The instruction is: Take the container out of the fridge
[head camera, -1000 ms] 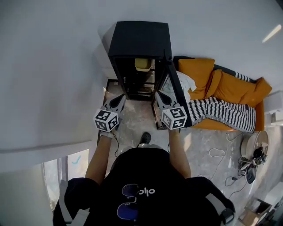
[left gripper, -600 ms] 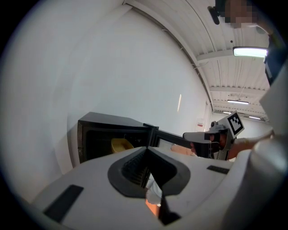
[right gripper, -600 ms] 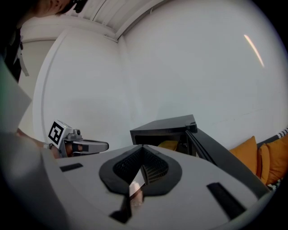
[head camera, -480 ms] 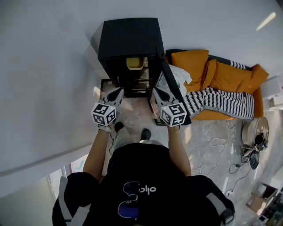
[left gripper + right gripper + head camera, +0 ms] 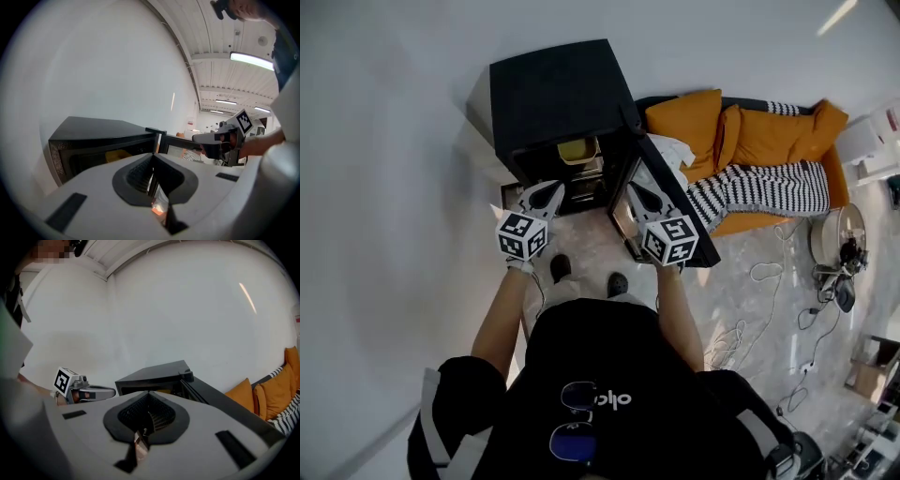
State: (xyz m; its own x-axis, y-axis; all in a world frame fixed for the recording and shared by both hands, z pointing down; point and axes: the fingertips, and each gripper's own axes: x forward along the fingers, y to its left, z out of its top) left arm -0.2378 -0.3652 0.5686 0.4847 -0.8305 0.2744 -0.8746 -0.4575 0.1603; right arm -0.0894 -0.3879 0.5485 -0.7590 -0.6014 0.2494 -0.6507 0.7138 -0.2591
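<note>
The yellow container sits on an upper shelf inside the black fridge, just ahead of the left tool and ahead and to the left of the right tool. The door stands wide open along the right tool's right side. Over the last second the person has stepped closer. The fridge opening, which was well ahead of both tools, now lies right at their tips, and the feet are planted nearer the fridge base. That likely means the approach is about over and the reach inside can begin, though nothing has been touched yet. Both tools are clenched and empty: each gripper view shows the dark pads meeting at the tip with nothing between them, so at least one must spread before it can take the container. Both forearms stretch forward side by side, with the tools level, parallel and well apart, pointing into the opening. An orange sofa lies beyond the door, to the right tool's right.
</note>
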